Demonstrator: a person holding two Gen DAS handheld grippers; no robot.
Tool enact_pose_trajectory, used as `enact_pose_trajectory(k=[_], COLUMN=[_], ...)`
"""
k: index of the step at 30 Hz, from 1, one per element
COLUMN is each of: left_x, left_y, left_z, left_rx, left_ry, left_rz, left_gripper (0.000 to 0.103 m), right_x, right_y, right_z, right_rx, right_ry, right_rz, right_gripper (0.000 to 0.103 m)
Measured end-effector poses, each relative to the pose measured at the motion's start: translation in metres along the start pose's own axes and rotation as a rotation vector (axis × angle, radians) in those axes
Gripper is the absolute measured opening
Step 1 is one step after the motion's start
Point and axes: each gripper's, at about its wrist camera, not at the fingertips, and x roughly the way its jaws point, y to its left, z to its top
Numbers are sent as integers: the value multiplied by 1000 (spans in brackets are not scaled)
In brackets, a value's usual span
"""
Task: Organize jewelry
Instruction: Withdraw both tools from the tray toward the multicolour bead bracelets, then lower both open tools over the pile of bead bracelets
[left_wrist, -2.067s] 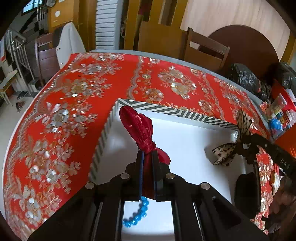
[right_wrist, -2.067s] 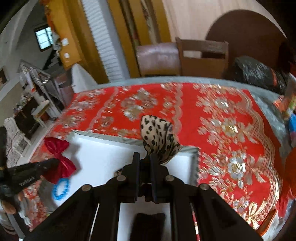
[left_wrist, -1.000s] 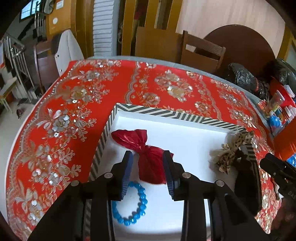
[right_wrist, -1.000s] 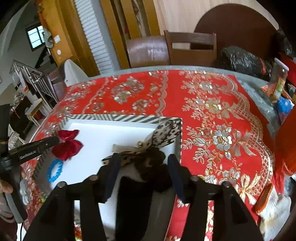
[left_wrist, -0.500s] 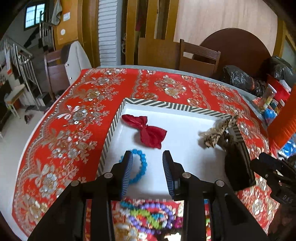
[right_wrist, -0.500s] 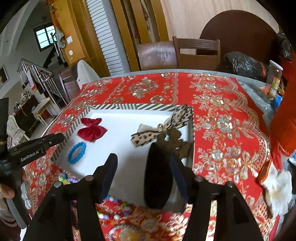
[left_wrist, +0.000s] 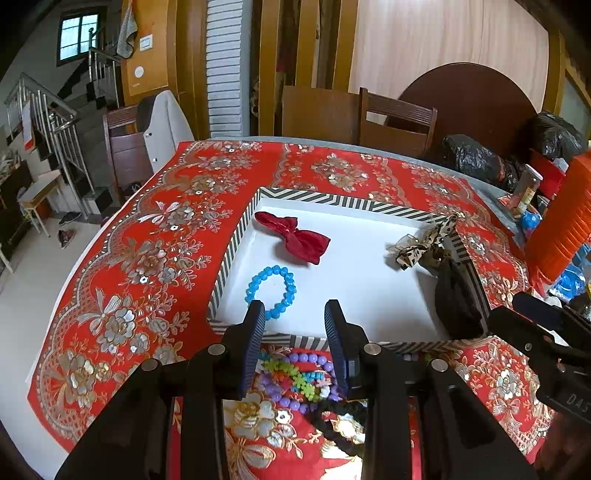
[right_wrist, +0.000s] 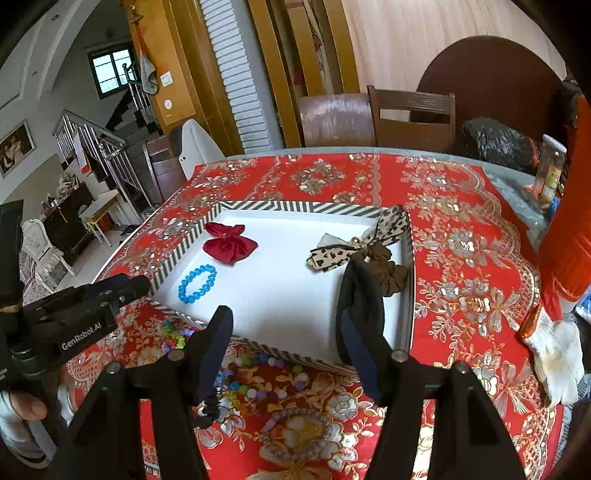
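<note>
A white tray with a striped rim (left_wrist: 332, 201) (right_wrist: 295, 206) lies on the red cloth. In it are a red bow (left_wrist: 295, 236) (right_wrist: 229, 245), a blue bead bracelet (left_wrist: 271, 291) (right_wrist: 197, 282), a leopard-print bow (left_wrist: 424, 245) (right_wrist: 354, 245) and a black hair piece (left_wrist: 456, 299) (right_wrist: 364, 299). My left gripper (left_wrist: 295, 317) is open and empty above the tray's near rim. My right gripper (right_wrist: 286, 325) is open and empty over the tray's near edge. Loose coloured bead bracelets (left_wrist: 295, 376) (right_wrist: 255, 384) and a black scrunchie (left_wrist: 340, 413) lie on the cloth in front of the tray.
The table is covered by a red embroidered cloth (left_wrist: 147, 258) (right_wrist: 461, 258). Black bags (left_wrist: 469, 158), a jar (right_wrist: 550, 170) and an orange object (left_wrist: 561, 229) crowd the right side. White cloth gloves (right_wrist: 554, 347) lie at the right. Chairs (left_wrist: 395, 122) stand behind the table.
Both grippers let go of their bows in the tray, opened and drew back toward me. The red bow and leopard bow now lie in the tray.
</note>
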Motion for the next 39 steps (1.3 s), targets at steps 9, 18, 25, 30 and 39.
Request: enact_pose_trajectory(k=[9,18,25,30,39], left_x=[-13,-15,-13,-12,-8], left_y=[-8,-14,-18,-18,-17], left_z=[-4,-9,-15,-15,-18], left_rx=[4,15,15,13,11], left_ry=[-23,-18,-4,-3,13], left_rz=[-5,-3,-3,2,1], left_gripper=[30,30,30,30,30], right_x=[-15,-16,-16,-15,-11], right_y=[2,0,0,-1,-1], right_z=[-4,-7,-10,-10,-11], right_rx=[5,15,15,16,15], right_ry=[-16,-5,1,3,19], right_rz=[-23,-32,-38,-41,-39], right_gripper=[69,69,69,69,69])
